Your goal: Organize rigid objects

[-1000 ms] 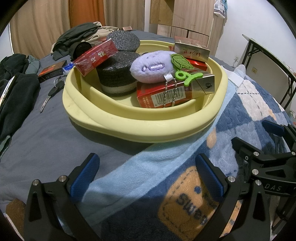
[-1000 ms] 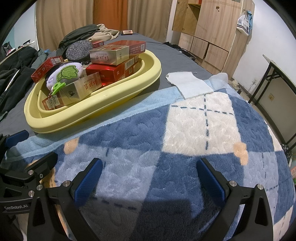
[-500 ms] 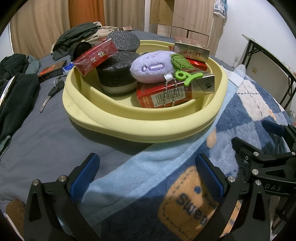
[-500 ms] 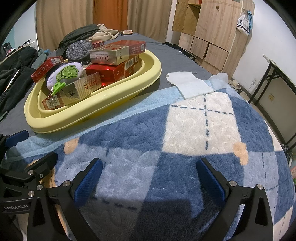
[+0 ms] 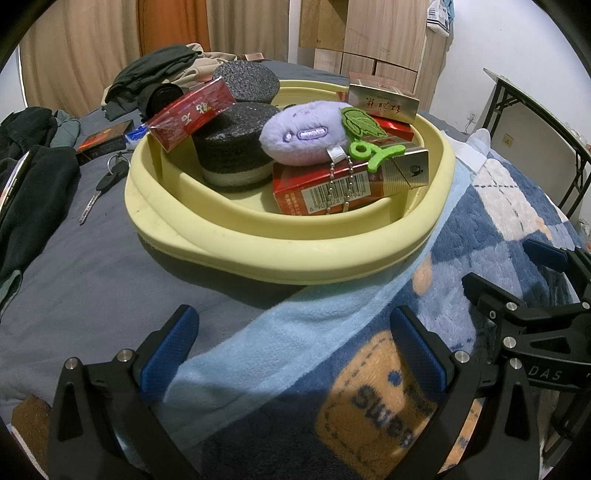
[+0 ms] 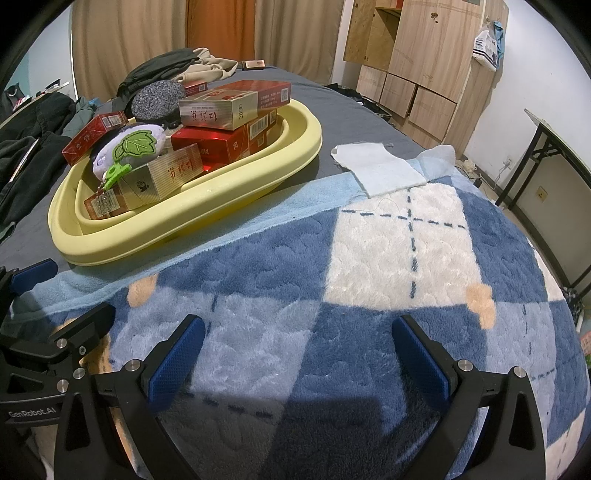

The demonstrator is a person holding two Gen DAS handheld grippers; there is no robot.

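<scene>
Where the checked blue blanket [image 6: 388, 266] meets the grey bedsheet [image 5: 85, 273], a yellow basin [image 5: 295, 254] rests on the bed, holding cartons [image 6: 218, 109], foam discs [image 5: 231, 147] and a purple plush [image 5: 301, 133]. Both the left tool [image 5: 291, 347] and right tool [image 6: 295, 350] hover spread apart, empty. Curtains [image 6: 147, 33], wooden cabinets [image 6: 424, 59] and a folding table [image 6: 554, 147] stand beyond.

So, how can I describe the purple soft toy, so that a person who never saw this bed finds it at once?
Look at the pale yellow plastic basin on the grey bed sheet. Inside it, the fluffy lilac plush toy lies on a red carton, beside a dark grey foam cylinder. It is the only soft, rounded thing among hard boxes, with a green felt leaf.
</scene>
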